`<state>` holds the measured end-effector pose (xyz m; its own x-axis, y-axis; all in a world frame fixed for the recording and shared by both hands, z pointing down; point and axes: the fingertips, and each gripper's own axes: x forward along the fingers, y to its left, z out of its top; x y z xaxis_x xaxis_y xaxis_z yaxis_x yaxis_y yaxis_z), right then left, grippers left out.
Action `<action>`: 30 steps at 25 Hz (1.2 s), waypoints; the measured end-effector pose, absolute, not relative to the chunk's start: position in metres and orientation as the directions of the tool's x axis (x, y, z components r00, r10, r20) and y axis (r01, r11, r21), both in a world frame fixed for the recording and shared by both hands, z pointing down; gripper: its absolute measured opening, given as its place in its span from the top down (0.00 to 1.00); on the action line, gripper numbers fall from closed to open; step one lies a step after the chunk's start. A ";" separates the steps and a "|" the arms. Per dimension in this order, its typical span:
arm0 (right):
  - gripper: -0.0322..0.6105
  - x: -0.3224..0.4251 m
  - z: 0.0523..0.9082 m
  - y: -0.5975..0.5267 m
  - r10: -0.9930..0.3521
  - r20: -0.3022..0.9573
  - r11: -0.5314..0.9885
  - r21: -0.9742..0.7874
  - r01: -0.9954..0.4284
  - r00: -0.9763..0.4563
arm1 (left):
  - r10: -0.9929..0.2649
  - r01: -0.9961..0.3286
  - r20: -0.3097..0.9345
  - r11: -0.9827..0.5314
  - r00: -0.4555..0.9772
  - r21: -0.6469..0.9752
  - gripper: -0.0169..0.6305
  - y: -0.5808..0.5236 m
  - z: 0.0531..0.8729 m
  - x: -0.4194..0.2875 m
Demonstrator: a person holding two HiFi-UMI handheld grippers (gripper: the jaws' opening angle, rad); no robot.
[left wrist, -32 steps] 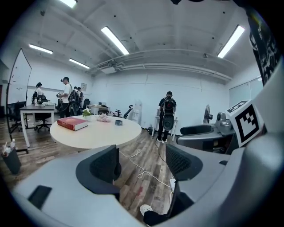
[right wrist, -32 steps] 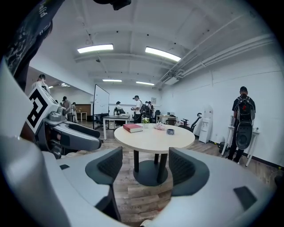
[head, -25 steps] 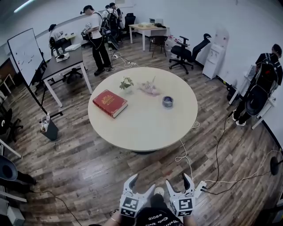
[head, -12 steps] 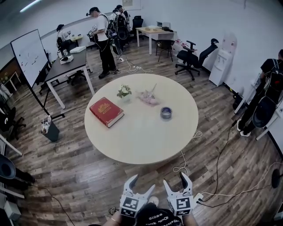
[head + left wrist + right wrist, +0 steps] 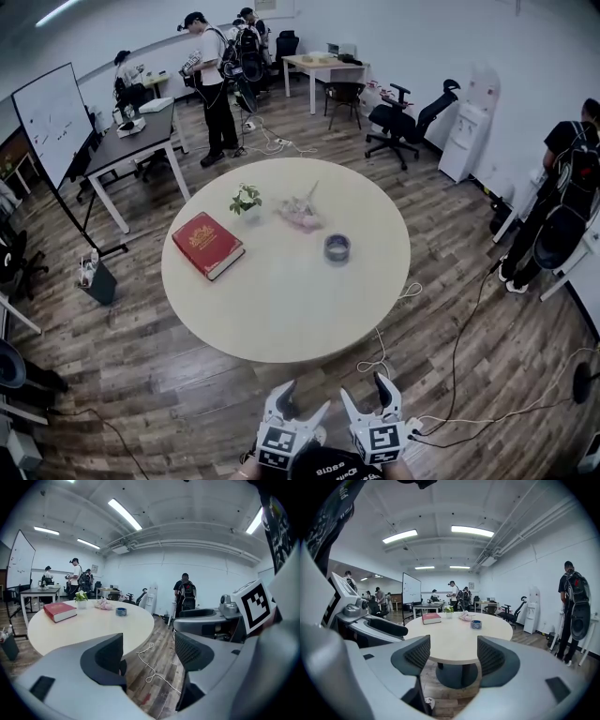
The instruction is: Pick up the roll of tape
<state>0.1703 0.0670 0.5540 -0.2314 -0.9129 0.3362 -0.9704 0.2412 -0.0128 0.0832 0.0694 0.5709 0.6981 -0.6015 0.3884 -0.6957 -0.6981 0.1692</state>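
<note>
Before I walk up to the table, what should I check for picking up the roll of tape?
1. Roll of tape visible, lying flat on the table: ok.
2. Left gripper open, empty: ok.
3. Right gripper open, empty: ok.
4. Tape within reach: not ok; both grippers are short of the table edge.
5. Room around tape: ok; red book and pink bundle sit apart from it.
6. Floor path: not ok; white cable lies ahead, rightward.
</note>
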 end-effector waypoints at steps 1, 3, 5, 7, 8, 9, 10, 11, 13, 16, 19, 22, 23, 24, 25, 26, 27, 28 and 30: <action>0.48 0.172 0.556 0.065 -0.909 0.345 0.243 -0.014 -0.970 -0.233 | -0.599 -0.695 0.388 -0.698 0.700 0.176 0.43 0.066 0.572 0.086; 0.48 0.176 0.558 0.058 -0.907 0.354 0.239 -0.018 -0.971 -0.230 | -0.601 -0.696 0.387 -0.696 0.699 0.176 0.43 0.053 0.572 0.089; 0.48 0.180 0.559 0.046 -0.908 0.355 0.229 -0.024 -0.973 -0.222 | -0.606 -0.699 0.388 -0.696 0.695 0.166 0.43 0.037 0.572 0.091; 0.48 0.184 0.560 0.032 -0.909 0.358 0.221 -0.025 -0.975 -0.215 | -0.611 -0.704 0.389 -0.692 0.689 0.159 0.43 0.018 0.572 0.091; 0.48 0.186 0.560 0.024 -0.909 0.359 0.219 -0.023 -0.976 -0.212 | -0.615 -0.707 0.390 -0.689 0.686 0.158 0.43 0.008 0.573 0.090; 0.48 0.187 0.560 0.015 -0.910 0.359 0.216 -0.019 -0.976 -0.209 | -0.618 -0.711 0.389 -0.686 0.683 0.157 0.43 -0.003 0.573 0.089; 0.49 0.189 0.559 0.005 -0.911 0.358 0.213 -0.015 -0.977 -0.204 | -0.621 -0.713 0.389 -0.683 0.680 0.156 0.43 -0.014 0.573 0.089; 0.49 0.190 0.558 -0.004 -0.912 0.358 0.210 -0.011 -0.978 -0.200 | -0.624 -0.715 0.387 -0.682 0.679 0.155 0.43 -0.023 0.572 0.088; 0.49 0.193 0.556 -0.023 -0.914 0.358 0.202 -0.004 -0.979 -0.190 | -0.625 -0.714 0.384 -0.683 0.680 0.153 0.43 -0.043 0.570 0.087; 0.49 0.193 0.553 -0.053 -0.918 0.356 0.192 0.008 -0.981 -0.177 | -0.609 -0.698 0.377 -0.696 0.698 0.167 0.43 -0.071 0.567 0.089; 0.49 0.189 0.551 -0.082 -0.920 0.357 0.177 0.013 -0.984 -0.161 | -0.581 -0.666 0.376 -0.730 0.722 0.151 0.43 -0.096 0.565 0.092; 0.49 0.186 0.549 -0.109 -0.922 0.366 0.149 0.030 -0.988 -0.128 | -0.579 -0.656 0.363 -0.743 0.730 0.135 0.43 -0.124 0.560 0.090; 0.49 0.185 0.550 -0.117 -0.921 0.373 0.139 0.032 -0.990 -0.117 | -0.575 -0.652 0.362 -0.747 0.734 0.134 0.43 -0.133 0.560 0.089; 0.49 0.184 0.552 -0.123 -0.919 0.379 0.130 0.030 -0.991 -0.109 | -0.571 -0.647 0.364 -0.751 0.736 0.130 0.43 -0.141 0.560 0.087; 0.49 0.183 0.553 -0.130 -0.918 0.384 0.123 0.025 -0.992 -0.104 | -0.570 -0.646 0.366 -0.754 0.735 0.123 0.43 -0.149 0.560 0.084; 0.49 0.182 0.554 -0.137 -0.917 0.386 0.118 0.019 -0.993 -0.101 | -0.573 -0.648 0.368 -0.753 0.733 0.117 0.43 -0.157 0.561 0.082; 0.49 0.180 0.554 -0.144 -0.917 0.387 0.113 0.015 -0.993 -0.099 | -0.578 -0.652 0.368 -0.749 0.729 0.116 0.43 -0.165 0.562 0.078; 0.49 0.179 0.554 -0.151 -0.916 0.389 0.109 0.012 -0.994 -0.096 | -0.582 -0.657 0.368 -0.744 0.725 0.118 0.43 -0.173 0.563 0.074; 0.49 0.176 0.557 -0.161 -0.913 0.399 0.095 0.009 -0.995 -0.084 | -0.582 -0.661 0.374 -0.740 0.722 0.125 0.43 -0.184 0.566 0.066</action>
